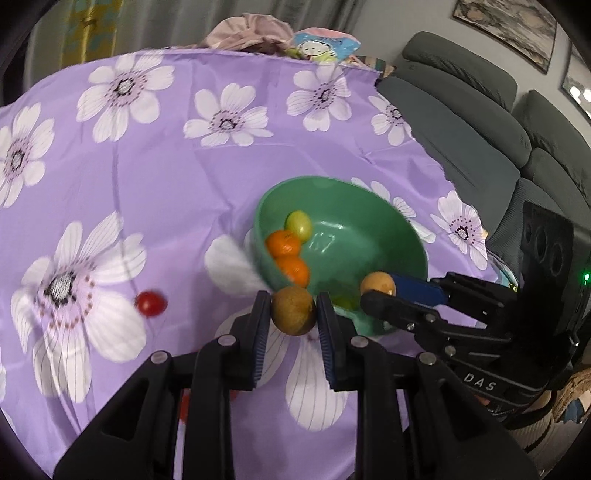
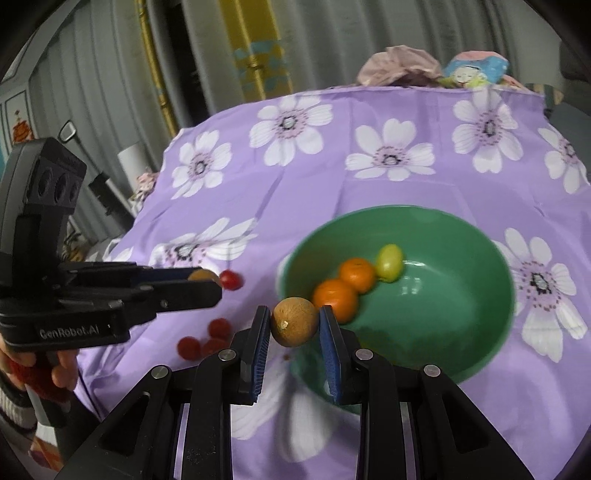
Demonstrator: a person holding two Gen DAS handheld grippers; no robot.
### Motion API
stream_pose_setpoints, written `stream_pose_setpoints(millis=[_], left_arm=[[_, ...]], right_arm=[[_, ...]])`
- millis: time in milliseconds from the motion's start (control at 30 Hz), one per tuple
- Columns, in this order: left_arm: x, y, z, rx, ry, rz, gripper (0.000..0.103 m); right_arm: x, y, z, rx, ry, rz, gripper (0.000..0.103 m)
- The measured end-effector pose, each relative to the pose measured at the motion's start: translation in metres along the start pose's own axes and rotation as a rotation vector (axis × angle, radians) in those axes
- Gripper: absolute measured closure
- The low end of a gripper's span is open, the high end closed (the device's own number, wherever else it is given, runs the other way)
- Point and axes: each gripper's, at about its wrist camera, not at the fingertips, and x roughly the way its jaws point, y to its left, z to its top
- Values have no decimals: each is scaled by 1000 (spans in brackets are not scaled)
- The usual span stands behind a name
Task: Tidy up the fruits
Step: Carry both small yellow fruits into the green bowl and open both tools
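Observation:
A green bowl (image 1: 332, 192) (image 2: 406, 212) sits on the purple flowered cloth and holds two oranges (image 1: 288, 254) (image 2: 345, 286) and a yellow-green fruit (image 1: 298, 223) (image 2: 389, 261). My left gripper (image 1: 293, 299) (image 2: 210, 280) is shut on a brown round fruit (image 1: 293, 312) (image 2: 201, 275), held just before the bowl's near rim. My right gripper (image 2: 294, 312) (image 1: 380, 288) is shut on a second brown round fruit (image 2: 294, 322) (image 1: 377, 283) above the bowl's rim. Red cherry tomatoes (image 1: 150, 302) (image 2: 231, 279) lie on the cloth left of the bowl.
Three more red tomatoes (image 2: 207, 339) cluster on the cloth near the front. A grey sofa (image 1: 461, 129) stands beyond the table's right edge. Crumpled pink cloth (image 1: 251, 29) and a cartoon-print cushion (image 1: 325, 46) lie at the far edge. A person's hand (image 2: 55, 369) holds the left gripper.

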Motion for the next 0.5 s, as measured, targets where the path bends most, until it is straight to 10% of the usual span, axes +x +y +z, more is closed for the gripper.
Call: stream_pose_setpoints(millis=[500], left_arm=[[43, -28, 21, 75, 30, -20, 78]], right_arm=[[-4, -39, 0, 80, -32, -65, 74]])
